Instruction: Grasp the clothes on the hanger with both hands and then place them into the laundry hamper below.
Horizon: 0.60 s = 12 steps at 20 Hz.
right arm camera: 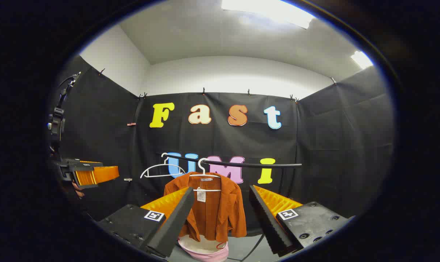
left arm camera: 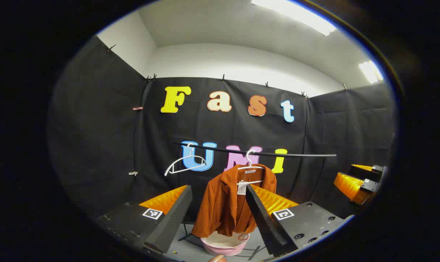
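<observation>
On the rail [left arm camera: 256,153] at the back wall hangs the jacket [left arm camera: 227,203] on a white hanger [left arm camera: 250,171], straight above the pink hamper [left arm camera: 224,245] on the floor. Both the left gripper [left arm camera: 220,214] and the right gripper [right arm camera: 220,214] have their fingers spread wide and hold nothing, well apart from the cloth. I think each should reach one shoulder, close firmly, then lift the jacket off before lowering. A second, bare hanger [right arm camera: 158,171] hangs beside it. The right gripper view shows the left gripper at its left edge, with a bit of the hand.
</observation>
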Available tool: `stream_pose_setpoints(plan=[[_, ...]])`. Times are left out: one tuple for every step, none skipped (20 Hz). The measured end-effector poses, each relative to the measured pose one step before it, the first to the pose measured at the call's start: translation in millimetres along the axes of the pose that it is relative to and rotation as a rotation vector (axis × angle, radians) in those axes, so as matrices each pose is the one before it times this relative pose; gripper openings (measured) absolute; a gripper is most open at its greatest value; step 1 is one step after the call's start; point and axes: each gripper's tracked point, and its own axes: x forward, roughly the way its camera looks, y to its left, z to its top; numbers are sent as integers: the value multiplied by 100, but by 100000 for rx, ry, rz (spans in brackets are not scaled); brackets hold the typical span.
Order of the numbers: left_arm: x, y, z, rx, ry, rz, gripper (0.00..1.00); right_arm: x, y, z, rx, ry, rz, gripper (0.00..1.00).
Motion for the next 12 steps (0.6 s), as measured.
stream_pose_setpoints(plan=[[42, -615, 6, 1019, -302, -1308, 94, 35, 346, 47, 234, 37, 999, 99], [-75, -510, -5, 405, -582, -1278, 94, 25, 360, -188, 336, 525, 1064, 99], [-150, -327, 128, -5, -676, -935, 90, -26, 239, -240, -40, 621, 654, 97], [-39, -114, 40, 6, -846, -864, 94, -85, -75, -84, -518, 355, -88, 97], [43, -278, 74, 22, 47, -1097, 90, -100, -62, -152, -503, 414, -307, 99], [11, -196, -312, 316, 801, -761, 94, -148, 93, -103, 18, 430, -110, 99], [-38, 135, -151, 771, 344, 135, 94, -199, 224, -97, 699, 505, 16, 97], [-87, 187, -133, 1209, 265, 165, 94, -223, 252, -32, 737, 188, 340, 97], [-99, 177, -8, 964, -66, -46, 94, -262, 305, -4, 403, 57, 232, 97], [-243, -90, -197, 627, 160, -717, 90, -317, 282, -35, -170, -139, 27, 97], [-203, -100, -33, 265, 62, -608, 91, -225, 135, 70, -524, -202, -83, 97], [-223, 6, 57, 149, -637, -594, 94, -199, 303, -53, -542, -33, 73, 97]])
